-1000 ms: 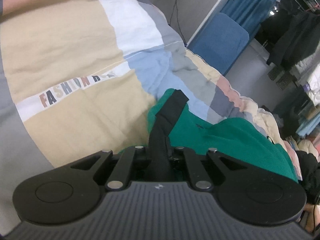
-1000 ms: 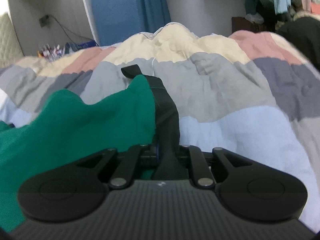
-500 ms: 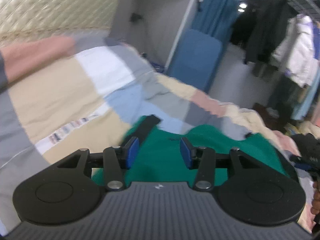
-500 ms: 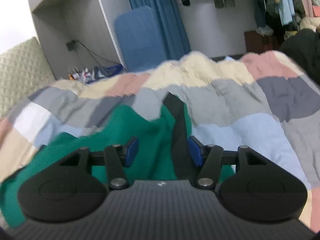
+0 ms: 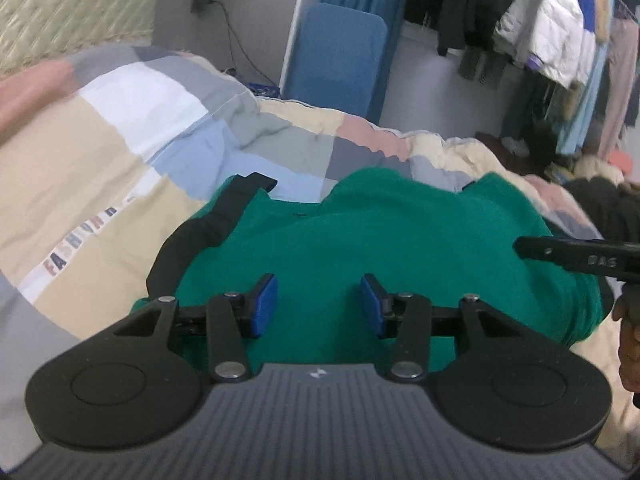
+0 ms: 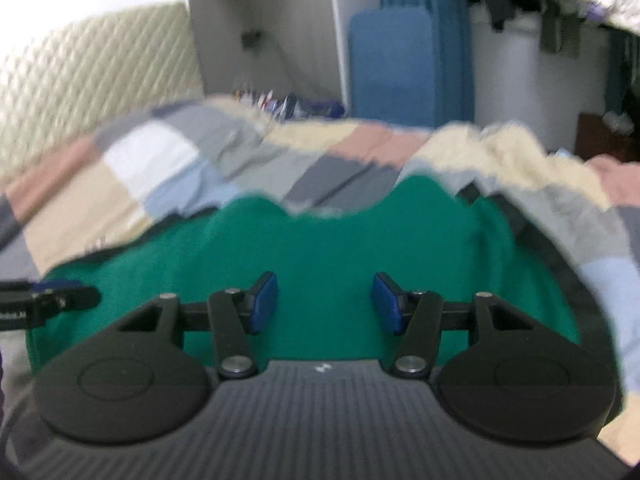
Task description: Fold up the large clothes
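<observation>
A green garment [image 5: 380, 240] with black trim [image 5: 200, 232] lies folded on a patchwork quilt [image 5: 100, 152]. My left gripper [image 5: 318, 300] hovers over its near edge, open, with nothing between the blue pads. From the right edge of that view a finger [image 5: 560, 256] of the other gripper reaches over the cloth. In the right wrist view, which is blurred, my right gripper [image 6: 324, 300] is open above the same green garment [image 6: 340, 248], and the black trim [image 6: 536, 240] runs down the right side. A finger [image 6: 52, 300] of the left gripper shows at the far left.
The quilt [image 6: 160, 168] covers a bed with a quilted headboard [image 5: 60, 8]. Behind the bed a blue padded board [image 5: 336, 56] leans on the wall. Hanging clothes [image 5: 560, 40] fill the back right. A hand [image 5: 628, 344] shows at the right edge.
Both grippers were shut on the black trim a second ago. They have let go, opened and drawn back and upward, and the garment now lies flat on the quilt.
</observation>
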`<move>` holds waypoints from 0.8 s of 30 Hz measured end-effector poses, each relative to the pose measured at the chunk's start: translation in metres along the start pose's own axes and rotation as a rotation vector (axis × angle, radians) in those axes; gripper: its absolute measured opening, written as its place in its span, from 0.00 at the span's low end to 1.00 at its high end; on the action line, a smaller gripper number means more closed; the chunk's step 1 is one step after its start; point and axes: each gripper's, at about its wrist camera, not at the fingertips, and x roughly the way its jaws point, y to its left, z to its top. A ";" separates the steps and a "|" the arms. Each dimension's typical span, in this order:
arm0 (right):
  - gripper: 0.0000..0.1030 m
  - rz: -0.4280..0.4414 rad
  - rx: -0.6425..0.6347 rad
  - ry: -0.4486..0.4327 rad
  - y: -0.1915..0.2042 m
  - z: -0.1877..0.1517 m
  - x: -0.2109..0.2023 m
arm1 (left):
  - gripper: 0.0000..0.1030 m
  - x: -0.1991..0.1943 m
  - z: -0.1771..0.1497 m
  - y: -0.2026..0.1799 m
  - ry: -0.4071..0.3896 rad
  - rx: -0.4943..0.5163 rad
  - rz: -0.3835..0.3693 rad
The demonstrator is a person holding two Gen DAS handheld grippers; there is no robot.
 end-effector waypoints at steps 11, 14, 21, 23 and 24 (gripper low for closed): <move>0.55 0.054 -0.018 0.162 0.001 -0.016 0.045 | 0.50 0.032 -0.006 0.001 0.082 -0.005 0.030; 0.55 0.062 0.001 0.161 -0.001 -0.017 0.042 | 0.50 0.033 -0.006 0.002 0.080 -0.020 0.026; 0.57 0.086 0.076 0.225 -0.001 -0.006 0.024 | 0.61 0.002 -0.007 0.002 0.047 -0.093 -0.008; 0.57 0.082 0.089 0.224 0.001 -0.007 0.014 | 0.66 -0.009 -0.008 -0.001 0.025 -0.112 -0.018; 0.57 0.081 0.103 0.222 0.001 -0.007 0.008 | 0.66 -0.015 -0.009 -0.004 0.011 -0.115 -0.019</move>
